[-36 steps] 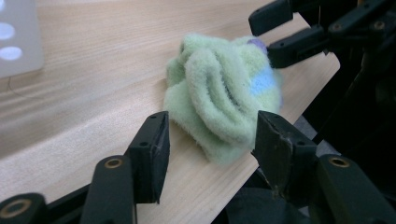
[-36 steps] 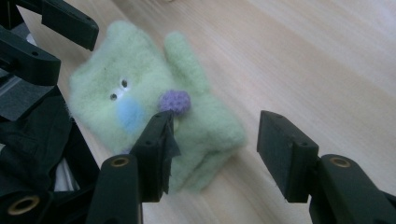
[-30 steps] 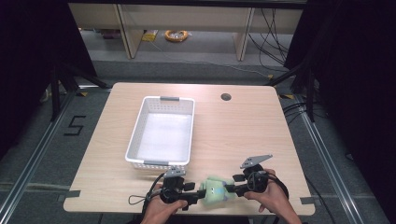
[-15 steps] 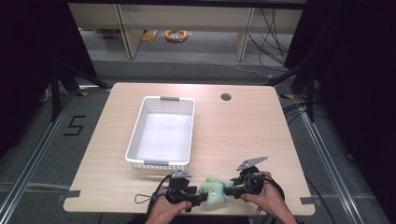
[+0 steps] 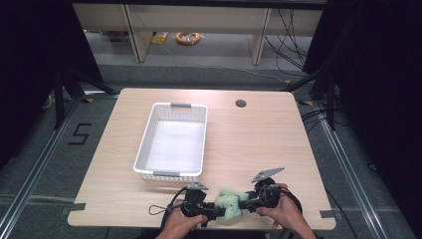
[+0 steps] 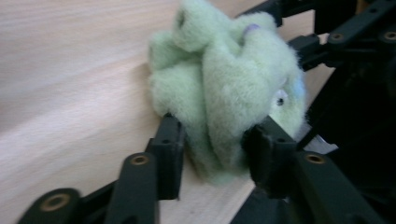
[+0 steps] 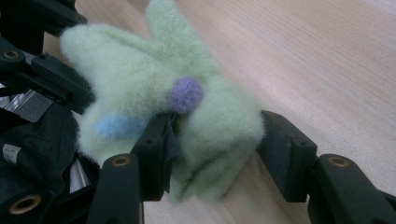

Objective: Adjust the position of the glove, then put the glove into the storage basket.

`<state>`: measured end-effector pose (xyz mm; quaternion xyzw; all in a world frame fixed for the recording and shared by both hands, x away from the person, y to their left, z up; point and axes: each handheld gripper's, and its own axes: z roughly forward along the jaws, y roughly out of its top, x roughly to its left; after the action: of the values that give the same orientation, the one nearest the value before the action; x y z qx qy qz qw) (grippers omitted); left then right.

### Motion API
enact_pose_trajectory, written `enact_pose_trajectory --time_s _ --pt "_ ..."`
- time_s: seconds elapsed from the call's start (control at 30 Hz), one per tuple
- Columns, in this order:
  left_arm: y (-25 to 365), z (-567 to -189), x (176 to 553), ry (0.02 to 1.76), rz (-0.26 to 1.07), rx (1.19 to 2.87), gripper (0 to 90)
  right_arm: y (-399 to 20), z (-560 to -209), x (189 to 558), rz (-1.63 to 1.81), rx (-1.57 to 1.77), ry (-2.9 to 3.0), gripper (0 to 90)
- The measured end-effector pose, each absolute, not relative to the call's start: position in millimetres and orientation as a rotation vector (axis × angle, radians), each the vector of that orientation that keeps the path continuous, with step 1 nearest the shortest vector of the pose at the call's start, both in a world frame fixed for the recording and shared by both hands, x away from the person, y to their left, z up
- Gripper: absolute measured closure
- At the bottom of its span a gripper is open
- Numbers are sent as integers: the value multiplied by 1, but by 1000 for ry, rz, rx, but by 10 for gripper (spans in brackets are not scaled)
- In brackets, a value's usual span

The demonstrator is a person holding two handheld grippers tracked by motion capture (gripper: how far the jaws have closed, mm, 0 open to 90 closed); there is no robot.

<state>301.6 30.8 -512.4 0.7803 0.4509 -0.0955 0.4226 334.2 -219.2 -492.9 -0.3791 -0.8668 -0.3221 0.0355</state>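
Both claws (image 5: 217,211) (image 5: 247,203) pinch green plush toy (image 5: 230,203).

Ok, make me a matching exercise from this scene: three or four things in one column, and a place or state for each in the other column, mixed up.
Things
1. fuzzy pale green plush toy
2. white perforated plastic basket
3. small round dark hole in the tabletop
4. orange coil of cable

Place or state
A. on the floor beyond the table
B. empty, left of the table's middle
C. gripped by both the left tool and the right tool
D. near the table's far edge

Pairs: 1-C, 2-B, 3-D, 4-A
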Motion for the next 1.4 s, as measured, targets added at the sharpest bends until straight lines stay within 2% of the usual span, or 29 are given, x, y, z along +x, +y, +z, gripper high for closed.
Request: enact_pose_trajectory --time_s 0.23,0.37,0.43,0.6,1.0,1.23,1.4 --pt "34 -511 303 1105 -258 1949 715 -221 -495 335 -1012 -1165 -2638 489" --pt "36 -514 307 1071 -301 1925 734 -221 -496 334 -1009 -1191 -2590 507" --pt "38 -511 308 1082 -273 1957 743 -224 -498 337 -1023 -1165 -2580 521" --pt "38 -509 311 1064 -260 1980 745 -225 -500 337 -1044 -1167 -2568 549" --pt "39 -508 314 1036 -242 1988 752 -227 -501 333 -1121 -1131 -2558 688" --pt "40 -504 313 1017 -229 2015 763 -228 -497 331 -1142 -1132 -2565 707" --pt "43 -505 315 1005 -271 1968 767 -227 -490 327 -1162 -1140 -2542 720"
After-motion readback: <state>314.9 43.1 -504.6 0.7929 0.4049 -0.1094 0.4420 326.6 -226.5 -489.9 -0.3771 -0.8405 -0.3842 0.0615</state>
